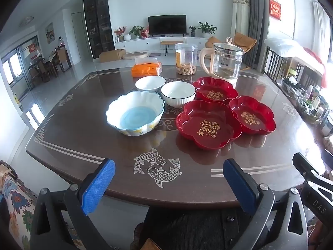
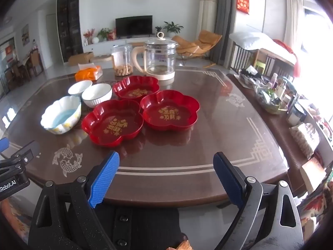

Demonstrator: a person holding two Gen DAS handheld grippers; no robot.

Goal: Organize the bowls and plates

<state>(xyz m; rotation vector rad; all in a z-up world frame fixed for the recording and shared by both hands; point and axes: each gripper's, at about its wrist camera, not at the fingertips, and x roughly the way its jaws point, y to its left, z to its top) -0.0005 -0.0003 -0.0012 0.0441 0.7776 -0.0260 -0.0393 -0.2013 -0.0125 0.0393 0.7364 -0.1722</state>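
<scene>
Three red flower-shaped plates lie on the dark table: a near one, a right one and a far one. Left of them stand a scalloped bowl with a blue bottom, a ribbed white bowl and a small white bowl. My left gripper is open and empty at the table's near edge. My right gripper is open and empty there too, to the right of the left one.
A glass kettle, a clear jar of snacks and an orange tissue pack stand at the table's far side. A cluttered sideboard runs along the right.
</scene>
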